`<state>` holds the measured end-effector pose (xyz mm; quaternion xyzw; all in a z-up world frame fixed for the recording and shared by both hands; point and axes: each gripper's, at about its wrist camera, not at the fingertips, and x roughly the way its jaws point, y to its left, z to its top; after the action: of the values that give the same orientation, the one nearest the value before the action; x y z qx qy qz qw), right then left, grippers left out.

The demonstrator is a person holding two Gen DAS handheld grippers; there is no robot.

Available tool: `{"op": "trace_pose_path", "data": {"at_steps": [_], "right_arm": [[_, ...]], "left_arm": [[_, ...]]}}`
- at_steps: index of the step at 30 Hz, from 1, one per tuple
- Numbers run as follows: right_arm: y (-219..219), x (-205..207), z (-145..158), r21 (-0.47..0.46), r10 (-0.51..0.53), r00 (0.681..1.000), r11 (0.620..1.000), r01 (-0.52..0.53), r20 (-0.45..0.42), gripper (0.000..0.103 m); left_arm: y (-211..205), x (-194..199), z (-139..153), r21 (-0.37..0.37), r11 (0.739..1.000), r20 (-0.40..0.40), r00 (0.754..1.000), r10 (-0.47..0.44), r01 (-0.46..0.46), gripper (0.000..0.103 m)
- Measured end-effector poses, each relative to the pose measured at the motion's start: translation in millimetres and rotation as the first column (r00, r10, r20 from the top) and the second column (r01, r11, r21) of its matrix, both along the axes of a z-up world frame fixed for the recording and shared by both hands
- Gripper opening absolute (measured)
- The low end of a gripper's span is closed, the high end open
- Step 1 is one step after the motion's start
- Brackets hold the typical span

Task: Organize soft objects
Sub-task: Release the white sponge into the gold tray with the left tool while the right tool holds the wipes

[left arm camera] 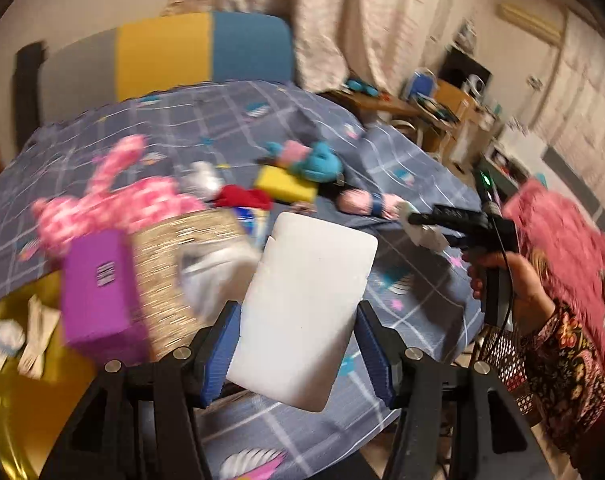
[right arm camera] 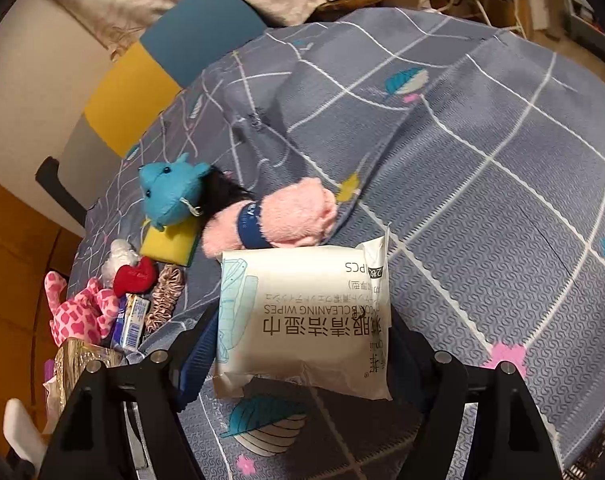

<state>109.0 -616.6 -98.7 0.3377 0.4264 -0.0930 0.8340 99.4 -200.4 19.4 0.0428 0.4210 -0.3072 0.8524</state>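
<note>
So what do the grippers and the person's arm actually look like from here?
Left gripper: black angular frame, silver bolts, ribbed blue finger pads. Right gripper, seen from the left wrist: black body, green indicator light, black cable trailing down. The right hand is bare, with a dark floral sleeve under a pink garment.

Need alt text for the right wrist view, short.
The right gripper holds a white cleaning wipes pack above a grey-blue patterned bedsheet. Beyond lie a pink plush roll, blue plush toy and yellow sponge.
</note>
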Motion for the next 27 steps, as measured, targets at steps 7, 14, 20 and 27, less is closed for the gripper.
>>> {"op": "trace_pose_path", "data": {"at_steps": [7,14,20,27], "right_arm": [[10.6,1.9,8.1,-0.095,0.025,0.999,0.995,-0.021,0.042,0.077],[20.9,-2.0,5.6,-0.133,0.009,0.999,0.991,-0.002,0.050,0.077],[33.1,-13.8,10.7,-0.124,-0.020,0.997,0.992,0.028,0.068,0.077],[61.5,-27.7,35.4,-0.151,0.001,0.995,0.988,0.015,0.104,0.077]], "left_arm": [[83.5,0.3,4.0,-0.030,0.987,0.008,0.988,0.157,-0.157,0.058],[170.9,17.6,-12.0,-0.028,0.940,-0.027,0.940,0.340,-0.341,0.058],[230.3,36.3,-38.9,0.029,0.866,-0.053,0.864,0.500,-0.500,0.058],[278.5,59.7,-81.3,0.109,0.800,-0.113,0.792,0.599,-0.590,0.058]]}}
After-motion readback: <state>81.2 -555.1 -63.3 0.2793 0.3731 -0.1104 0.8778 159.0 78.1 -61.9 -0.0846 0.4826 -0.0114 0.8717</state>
